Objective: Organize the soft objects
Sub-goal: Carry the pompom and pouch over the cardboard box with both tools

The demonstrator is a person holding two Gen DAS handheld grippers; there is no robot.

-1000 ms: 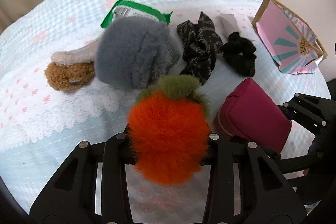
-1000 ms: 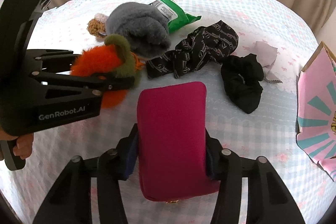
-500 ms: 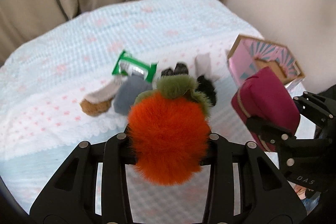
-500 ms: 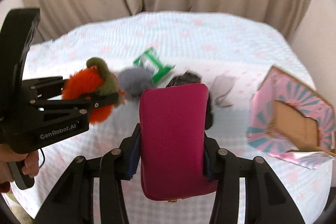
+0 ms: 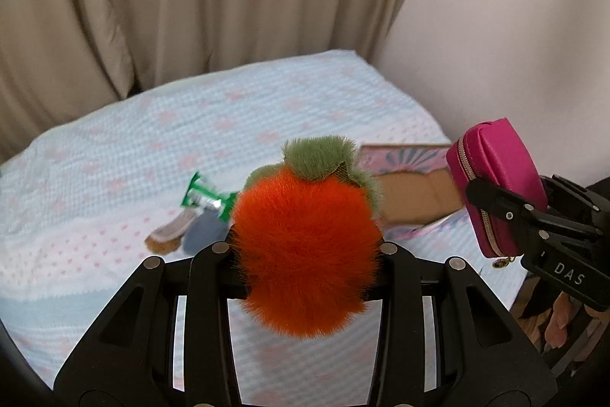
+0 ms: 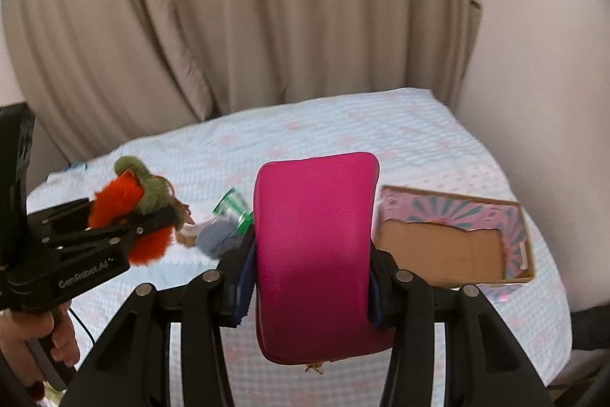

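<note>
My left gripper (image 5: pixel 305 248) is shut on a fluffy orange plush with a green top (image 5: pixel 305 239) and holds it high above the bed; it also shows in the right wrist view (image 6: pixel 129 216). My right gripper (image 6: pixel 309 266) is shut on a magenta zip pouch (image 6: pixel 312 250), also lifted, and seen at the right of the left wrist view (image 5: pixel 499 189). An open pink patterned box (image 6: pixel 453 243) with a brown cardboard inside lies on the bed to the right, below the pouch.
On the pale blue bedspread (image 5: pixel 114 155) lie a green wipes pack (image 5: pixel 202 195), a grey fluffy item (image 6: pixel 219 235) and a brown-and-cream plush (image 5: pixel 167 235). Beige curtains (image 5: pixel 171 6) hang behind the bed; a white wall (image 5: pixel 514 25) is at the right.
Both grippers have risen well above the bed with their objects still held. The items on the bed look smaller, and the box's open inside has come into view.
</note>
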